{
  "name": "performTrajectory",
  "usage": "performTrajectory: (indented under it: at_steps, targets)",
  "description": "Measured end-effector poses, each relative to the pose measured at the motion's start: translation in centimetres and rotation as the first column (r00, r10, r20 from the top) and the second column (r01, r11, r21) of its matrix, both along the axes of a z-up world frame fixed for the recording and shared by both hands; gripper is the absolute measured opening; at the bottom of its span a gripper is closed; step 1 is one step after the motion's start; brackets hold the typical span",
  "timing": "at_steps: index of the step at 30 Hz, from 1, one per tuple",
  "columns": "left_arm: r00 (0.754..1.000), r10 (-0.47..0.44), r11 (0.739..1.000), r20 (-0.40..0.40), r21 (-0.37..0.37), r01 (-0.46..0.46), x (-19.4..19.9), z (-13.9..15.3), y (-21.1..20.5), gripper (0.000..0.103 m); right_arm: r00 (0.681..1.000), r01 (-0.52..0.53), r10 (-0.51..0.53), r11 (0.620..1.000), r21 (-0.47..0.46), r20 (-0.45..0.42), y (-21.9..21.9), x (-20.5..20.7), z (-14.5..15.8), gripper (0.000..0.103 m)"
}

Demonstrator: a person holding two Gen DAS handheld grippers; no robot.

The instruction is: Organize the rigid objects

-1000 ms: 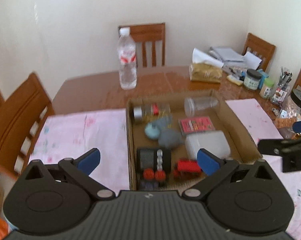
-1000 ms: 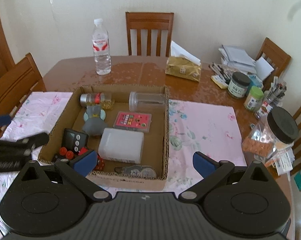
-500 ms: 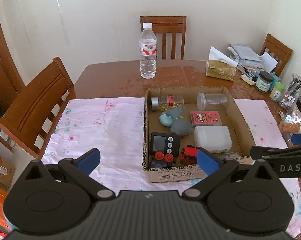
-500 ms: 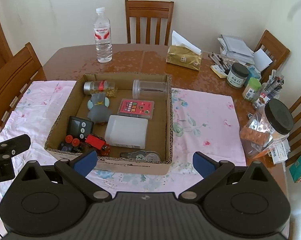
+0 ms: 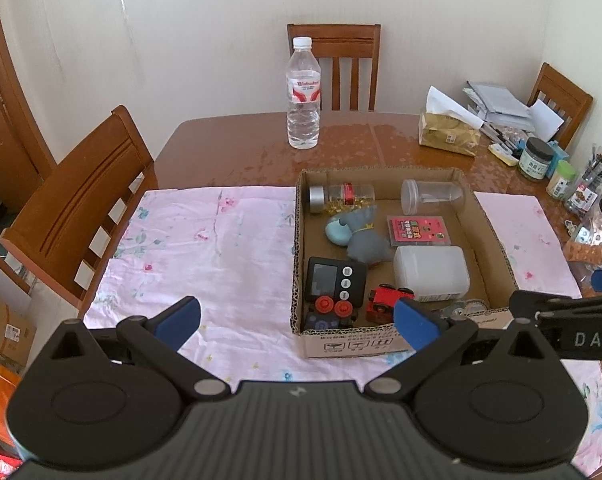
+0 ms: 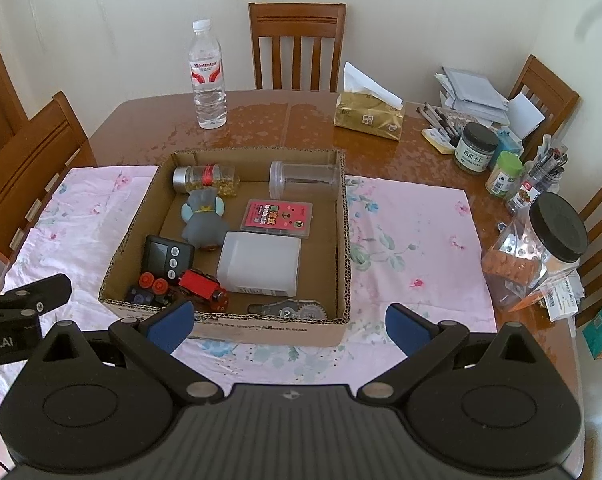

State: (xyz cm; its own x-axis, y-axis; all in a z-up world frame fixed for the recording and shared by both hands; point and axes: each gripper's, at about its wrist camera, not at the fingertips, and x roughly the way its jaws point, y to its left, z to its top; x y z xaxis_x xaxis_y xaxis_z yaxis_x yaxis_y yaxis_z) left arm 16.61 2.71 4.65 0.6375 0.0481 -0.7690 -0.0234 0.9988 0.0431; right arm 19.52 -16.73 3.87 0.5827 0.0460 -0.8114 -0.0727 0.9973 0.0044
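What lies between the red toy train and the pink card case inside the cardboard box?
The white plastic container lies between the red toy train and the pink card case; the right wrist view shows it best.

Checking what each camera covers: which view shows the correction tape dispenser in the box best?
The right wrist view: the correction tape dispenser lies fully visible against the cardboard box's near wall. In the left wrist view the left gripper's fingertip covers most of it.

free: pink cloth (image 5: 221,240) left | blocked: box (image 6: 343,240) walls, seemingly packed
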Motion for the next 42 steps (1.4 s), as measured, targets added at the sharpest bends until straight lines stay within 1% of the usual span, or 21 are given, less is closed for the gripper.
performTrajectory:
  at_steps: [42]
  targets:
    - [1.0, -0.012, 1.0, 0.0, 0.01, 0.012, -0.01, 0.44, -0.26, 0.102, 1.0, -0.013, 0.013, 1.0, -0.003, 0.01, 0.28, -0.12, 0.33, 0.103]
